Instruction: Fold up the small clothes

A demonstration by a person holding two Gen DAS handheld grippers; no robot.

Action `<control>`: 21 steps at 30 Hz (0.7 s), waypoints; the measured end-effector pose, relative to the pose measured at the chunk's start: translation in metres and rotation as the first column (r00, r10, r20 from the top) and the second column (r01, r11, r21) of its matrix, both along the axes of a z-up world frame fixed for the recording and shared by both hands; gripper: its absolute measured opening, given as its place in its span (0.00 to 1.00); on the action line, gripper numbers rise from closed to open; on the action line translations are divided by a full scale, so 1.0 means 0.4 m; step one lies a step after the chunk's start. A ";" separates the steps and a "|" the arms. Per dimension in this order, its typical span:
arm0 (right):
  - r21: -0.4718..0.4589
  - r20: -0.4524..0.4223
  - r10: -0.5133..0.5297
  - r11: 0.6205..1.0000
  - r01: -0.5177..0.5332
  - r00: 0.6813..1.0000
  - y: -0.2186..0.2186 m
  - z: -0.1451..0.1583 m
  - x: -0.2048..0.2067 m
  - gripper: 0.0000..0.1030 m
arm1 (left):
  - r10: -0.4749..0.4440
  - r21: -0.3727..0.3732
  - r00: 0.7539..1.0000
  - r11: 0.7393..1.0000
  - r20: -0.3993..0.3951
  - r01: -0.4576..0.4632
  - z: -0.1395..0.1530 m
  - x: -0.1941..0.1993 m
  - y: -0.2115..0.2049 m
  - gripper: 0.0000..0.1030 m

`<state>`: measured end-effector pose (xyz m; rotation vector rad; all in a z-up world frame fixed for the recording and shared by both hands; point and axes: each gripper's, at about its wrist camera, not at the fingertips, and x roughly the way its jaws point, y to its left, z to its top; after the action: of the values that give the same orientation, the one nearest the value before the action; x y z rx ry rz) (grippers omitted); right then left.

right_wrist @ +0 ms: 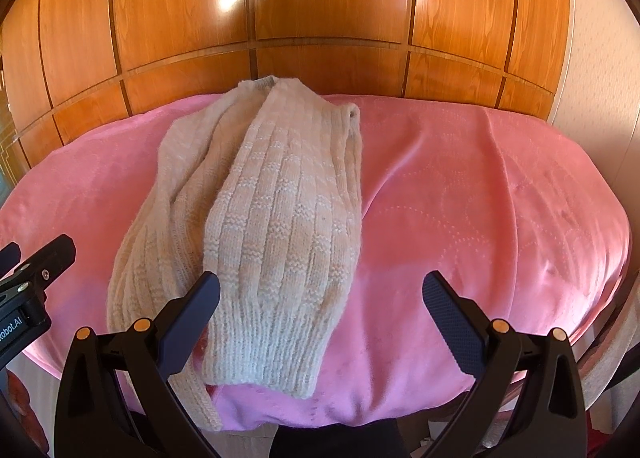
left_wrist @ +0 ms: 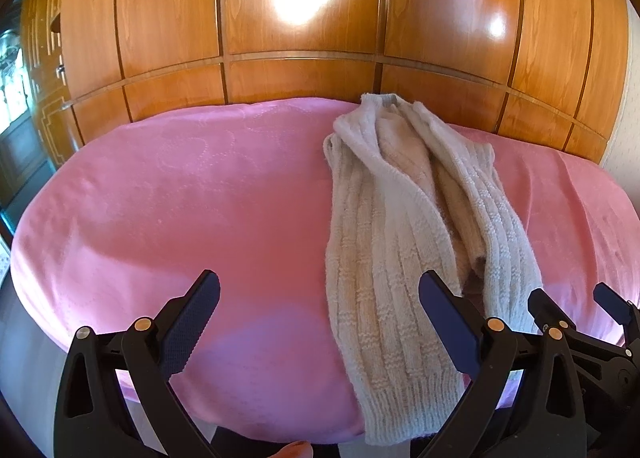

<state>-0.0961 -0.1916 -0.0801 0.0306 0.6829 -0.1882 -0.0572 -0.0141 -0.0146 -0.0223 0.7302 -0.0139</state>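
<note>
Sweater (right_wrist: pixel 256 225) lies between both spread hand-held grippers (left_wrist: pixel 320 322) (right_wrist: pixel 320 318), touching neither

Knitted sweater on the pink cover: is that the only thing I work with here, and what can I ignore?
For the job:
- cream knitted sweater, already folded lengthwise
- left gripper, jaws open
- right gripper, jaws open
- pink cover, the folding surface

Ignore:
- wooden wardrobe behind
</note>
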 end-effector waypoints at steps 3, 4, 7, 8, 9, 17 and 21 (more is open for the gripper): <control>-0.010 0.006 0.005 1.000 -0.005 1.000 0.003 0.003 -0.002 0.98 | -0.004 -0.001 1.000 1.000 0.000 0.004 -0.001 0.000 -0.001 0.96; -0.018 0.010 0.004 1.000 -0.004 1.000 0.007 0.005 -0.004 0.98 | -0.005 0.000 1.000 1.000 -0.001 0.005 -0.001 0.001 -0.003 0.96; -0.028 0.017 0.005 1.000 -0.005 1.000 0.009 0.008 -0.007 0.98 | -0.008 0.002 1.000 1.000 -0.006 0.008 -0.002 0.001 -0.007 0.96; -0.027 0.018 0.006 1.000 -0.006 1.000 0.007 0.009 -0.007 0.98 | -0.009 0.002 1.000 1.000 -0.006 0.009 -0.002 0.002 -0.008 0.96; -0.026 0.020 0.006 1.000 -0.006 1.000 0.005 0.009 -0.007 0.98 | -0.010 0.003 1.000 1.000 -0.005 0.010 -0.001 0.002 -0.009 0.96; -0.025 0.004 0.009 1.000 -0.009 1.000 0.004 0.004 -0.001 0.98 | -0.019 0.011 1.000 1.000 0.007 0.019 0.003 -0.006 -0.023 0.96; -0.028 0.000 0.009 1.000 -0.009 1.000 0.006 0.004 0.001 0.98 | -0.022 0.009 1.000 1.000 0.003 0.022 0.003 -0.005 -0.022 0.96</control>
<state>-0.0956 -0.1893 -0.0783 0.0002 0.6798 -0.1888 -0.0593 -0.0227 -0.0135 -0.0058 0.7273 -0.0315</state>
